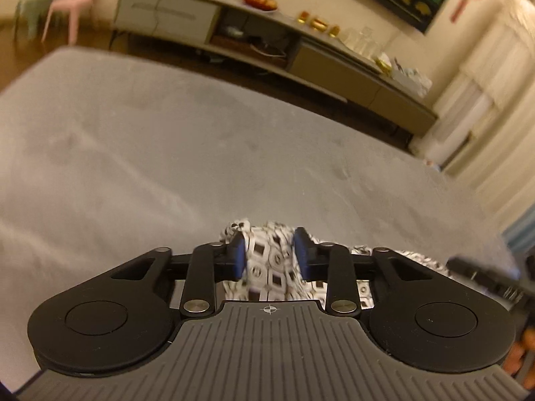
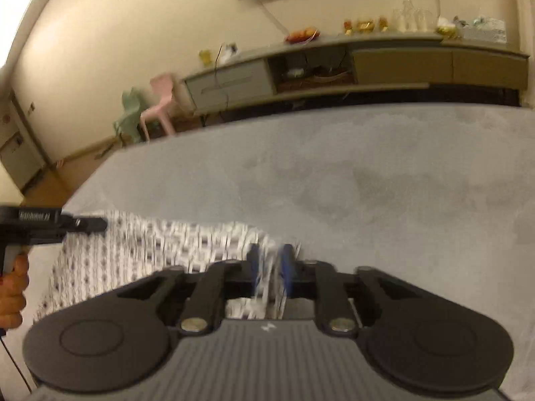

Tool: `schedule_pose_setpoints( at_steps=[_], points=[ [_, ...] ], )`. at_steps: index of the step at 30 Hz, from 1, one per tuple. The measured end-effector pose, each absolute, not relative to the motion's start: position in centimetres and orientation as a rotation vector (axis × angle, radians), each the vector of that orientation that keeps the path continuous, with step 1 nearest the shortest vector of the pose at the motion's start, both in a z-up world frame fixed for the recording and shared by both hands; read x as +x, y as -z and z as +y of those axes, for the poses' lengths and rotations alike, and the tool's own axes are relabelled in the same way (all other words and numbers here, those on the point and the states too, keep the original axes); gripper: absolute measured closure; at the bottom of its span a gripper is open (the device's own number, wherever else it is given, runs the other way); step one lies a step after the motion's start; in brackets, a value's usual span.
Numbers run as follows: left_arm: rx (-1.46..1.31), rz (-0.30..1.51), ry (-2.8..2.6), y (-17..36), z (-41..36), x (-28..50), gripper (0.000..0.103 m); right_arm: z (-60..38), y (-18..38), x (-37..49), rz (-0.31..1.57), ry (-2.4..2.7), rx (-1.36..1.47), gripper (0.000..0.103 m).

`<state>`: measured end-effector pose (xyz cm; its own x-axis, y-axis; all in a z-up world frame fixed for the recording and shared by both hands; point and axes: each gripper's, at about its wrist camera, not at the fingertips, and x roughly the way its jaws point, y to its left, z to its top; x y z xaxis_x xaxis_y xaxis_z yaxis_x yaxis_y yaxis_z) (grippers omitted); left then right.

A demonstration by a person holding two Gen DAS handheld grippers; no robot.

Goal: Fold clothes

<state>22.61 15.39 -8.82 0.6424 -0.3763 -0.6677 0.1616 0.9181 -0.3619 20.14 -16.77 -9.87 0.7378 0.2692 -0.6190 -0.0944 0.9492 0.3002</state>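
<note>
A black-and-white patterned cloth [image 1: 267,264] lies on the grey bed cover [image 1: 200,153]. My left gripper [image 1: 270,244] hovers over its far edge. Its blue pads [image 1: 238,254] stand apart with the fabric between them, not pinched. In the right wrist view the same cloth [image 2: 150,247] stretches to the left, blurred. My right gripper [image 2: 271,257] sits at the cloth's right corner, its pads [image 2: 287,260] a small gap apart with a ridge of fabric in the gap. The left gripper [image 2: 90,224] shows at the cloth's left end, held by a hand [image 2: 13,287].
The grey bed cover [image 2: 367,173] spreads wide beyond the cloth. Past its far edge stands a long low cabinet [image 1: 267,43] with fruit and glasses on top. A pink chair [image 2: 160,100] and a green chair [image 2: 128,117] stand by the wall.
</note>
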Motion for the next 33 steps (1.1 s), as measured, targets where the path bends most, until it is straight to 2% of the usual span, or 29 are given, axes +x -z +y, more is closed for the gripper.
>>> schedule_pose_setpoints(
  at_steps=[1, 2, 3, 4, 5, 12, 14, 16, 17, 20, 22, 24, 25, 28, 30, 32, 33],
  points=[
    [-0.254, 0.828, 0.324, 9.0, 14.7, 23.1, 0.079, -16.7, 9.6, 20.6, 0.706, -0.188, 0.257, 0.054],
    [-0.235, 0.842, 0.341, 9.4, 14.0, 23.6, 0.078, -16.4, 9.7, 21.3, 0.722, -0.184, 0.247, 0.055],
    [-0.217, 0.856, 0.348, 9.9, 13.3, 24.2, 0.078, -15.9, 10.2, 22.2, 0.752, -0.199, 0.232, 0.062],
    [-0.231, 0.87, 0.337, 10.6, 13.3, 24.7, 0.095, -15.3, 10.8, 23.0, 0.784, -0.216, 0.215, 0.075],
    [-0.245, 0.883, 0.326, 11.2, 13.3, 25.2, 0.101, -15.0, 11.3, 23.4, 0.799, -0.214, 0.203, 0.101],
    [-0.4, 0.902, 0.235, 12.3, 16.7, 26.0, 0.103, -15.2, 13.0, 24.4, 0.833, -0.059, 0.155, 0.103],
    [-0.429, 0.889, 0.231, 12.0, 18.2, 25.6, 0.103, -15.6, 13.3, 24.0, 0.822, -0.032, 0.102, 0.103],
    [-0.417, 0.875, 0.236, 11.2, 19.0, 24.8, 0.095, -15.6, 12.4, 22.9, 0.807, -0.04, 0.091, 0.103],
    [-0.369, 0.85, 0.224, 10.4, 19.0, 24.1, 0.094, -15.3, 11.6, 22.0, 0.788, -0.058, 0.088, 0.102],
    [-0.221, 0.758, 0.232, 8.2, 18.3, 21.2, 0.094, -12.5, 8.4, 18.3, 0.701, -0.153, 0.038, 0.09],
    [-0.184, 0.754, 0.328, 8.0, 17.5, 19.3, 0.094, -9.5, 8.1, 16.9, 0.676, -0.249, -0.013, 0.087],
    [-0.139, 0.797, 0.378, 9.4, 16.7, 18.2, 0.092, -6.4, 7.8, 15.6, 0.652, -0.347, -0.066, 0.068],
    [-0.12, 0.817, 0.369, 10.3, 16.7, 17.9, 0.092, -5.3, 8.5, 15.5, 0.658, -0.369, -0.096, 0.065],
    [-0.144, 0.838, 0.357, 12.2, 17.9, 17.1, 0.087, -4.1, 11.4, 15.7, 0.712, -0.325, -0.169, 0.065],
    [-0.152, 0.816, 0.333, 11.6, 18.7, 16.2, 0.088, -5.3, 12.7, 15.8, 0.754, -0.269, -0.133, 0.05],
    [-0.15, 0.781, 0.316, 10.7, 19.3, 15.0, 0.092, -7.1, 12.4, 15.4, 0.777, -0.226, -0.049, 0.052],
    [-0.144, 0.751, 0.34, 9.9, 19.2, 13.9, 0.092, -7.5, 12.1, 14.9, 0.782, -0.201, -0.044, 0.06]
  ],
)
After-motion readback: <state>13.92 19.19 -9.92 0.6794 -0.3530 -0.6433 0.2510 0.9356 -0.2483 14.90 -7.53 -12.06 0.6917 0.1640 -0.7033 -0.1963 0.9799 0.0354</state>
